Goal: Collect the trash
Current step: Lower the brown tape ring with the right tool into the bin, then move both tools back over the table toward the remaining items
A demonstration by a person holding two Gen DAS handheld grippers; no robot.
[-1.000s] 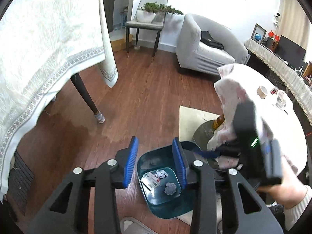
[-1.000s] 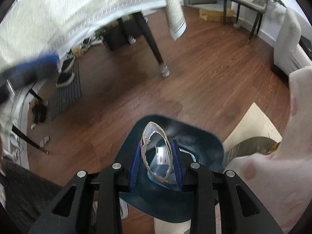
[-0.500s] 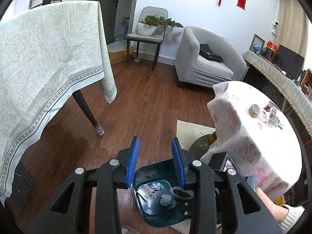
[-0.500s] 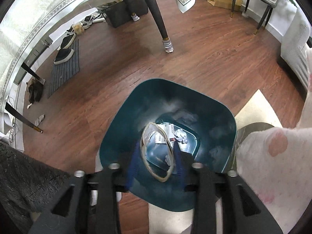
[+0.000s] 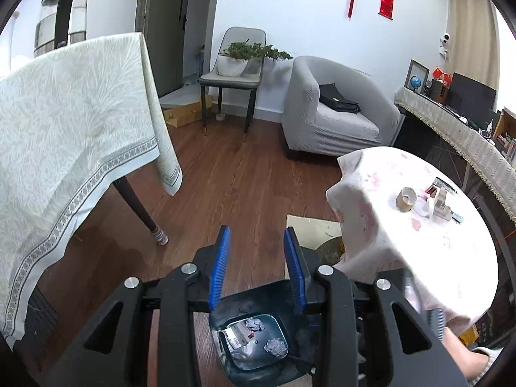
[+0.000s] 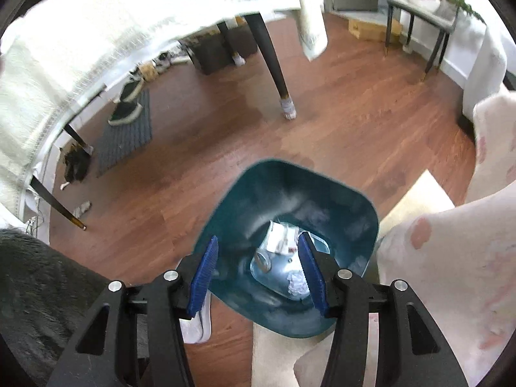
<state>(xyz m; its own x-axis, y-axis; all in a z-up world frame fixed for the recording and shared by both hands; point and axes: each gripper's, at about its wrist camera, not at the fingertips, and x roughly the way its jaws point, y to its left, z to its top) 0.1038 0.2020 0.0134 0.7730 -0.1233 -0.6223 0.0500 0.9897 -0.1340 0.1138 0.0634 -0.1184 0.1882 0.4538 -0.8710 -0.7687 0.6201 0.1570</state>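
Below, glossy teal bin [image 6: 351,206]; crumpled foil-like wads [image 5: 275,347], perhaps.

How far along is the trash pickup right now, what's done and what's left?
Done: crumpled paper, a wrapper and a ring-shaped scrap lie in the teal bin. In hand: nothing; right gripper and left gripper are open. Left: a paper roll core and small items on the round table.
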